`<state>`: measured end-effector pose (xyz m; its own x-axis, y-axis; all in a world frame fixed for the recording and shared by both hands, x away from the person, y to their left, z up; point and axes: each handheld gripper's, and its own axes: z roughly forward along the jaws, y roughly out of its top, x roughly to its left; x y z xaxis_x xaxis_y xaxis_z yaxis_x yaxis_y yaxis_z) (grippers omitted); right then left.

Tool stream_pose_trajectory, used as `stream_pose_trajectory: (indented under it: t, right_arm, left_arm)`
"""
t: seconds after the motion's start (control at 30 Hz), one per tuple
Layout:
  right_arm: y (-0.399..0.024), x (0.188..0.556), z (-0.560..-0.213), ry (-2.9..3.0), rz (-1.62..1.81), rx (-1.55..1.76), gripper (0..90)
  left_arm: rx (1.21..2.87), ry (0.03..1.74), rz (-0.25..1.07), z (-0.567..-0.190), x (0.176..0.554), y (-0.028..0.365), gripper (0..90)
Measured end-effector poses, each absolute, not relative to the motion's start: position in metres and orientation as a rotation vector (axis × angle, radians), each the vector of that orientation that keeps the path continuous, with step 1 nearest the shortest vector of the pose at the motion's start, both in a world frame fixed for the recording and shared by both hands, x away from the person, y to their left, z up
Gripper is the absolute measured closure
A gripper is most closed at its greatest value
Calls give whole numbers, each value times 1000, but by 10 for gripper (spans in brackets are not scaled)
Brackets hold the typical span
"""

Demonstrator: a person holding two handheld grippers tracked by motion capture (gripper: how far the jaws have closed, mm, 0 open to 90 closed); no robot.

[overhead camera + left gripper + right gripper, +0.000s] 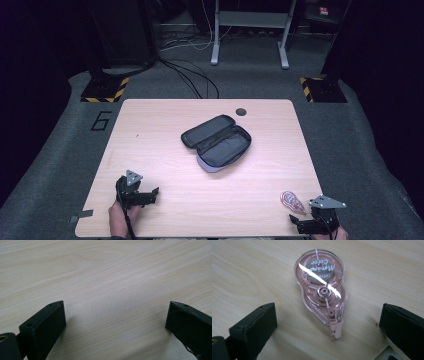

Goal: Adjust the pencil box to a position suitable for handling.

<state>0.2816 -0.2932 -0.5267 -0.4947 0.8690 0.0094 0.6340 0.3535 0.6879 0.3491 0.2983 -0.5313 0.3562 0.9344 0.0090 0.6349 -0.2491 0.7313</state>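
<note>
correction tape (322, 293): clear pink | pencil case (217, 140): dark grey | table (150, 130): pale woodgrain

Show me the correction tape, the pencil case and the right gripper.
correction tape (322, 291), right gripper view, clear body's middle
pencil case (218, 140), high view, open inside
right gripper (306, 224), high view, between jaw tips

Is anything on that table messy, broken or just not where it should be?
Nothing looks spilled or broken. The dark pencil case lies unzipped and open mid-table, apparently empty, while the pink correction tape roller sits apart from it, flat near the table's front edge, just ahead of the open right gripper.
</note>
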Motion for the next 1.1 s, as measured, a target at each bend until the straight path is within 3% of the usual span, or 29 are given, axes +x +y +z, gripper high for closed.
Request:
stream_pose_trajectory:
  t: [1.0,1.1]
  right_arm:
    - [-268,292,-511,2276,958,1256,1]
    - [-264,296,-512,2268,957,1246,37]
  left_arm:
    - [1982,1360,603,-531,349,298,26]
    - [1983,1359,602,-531,349,298,26]
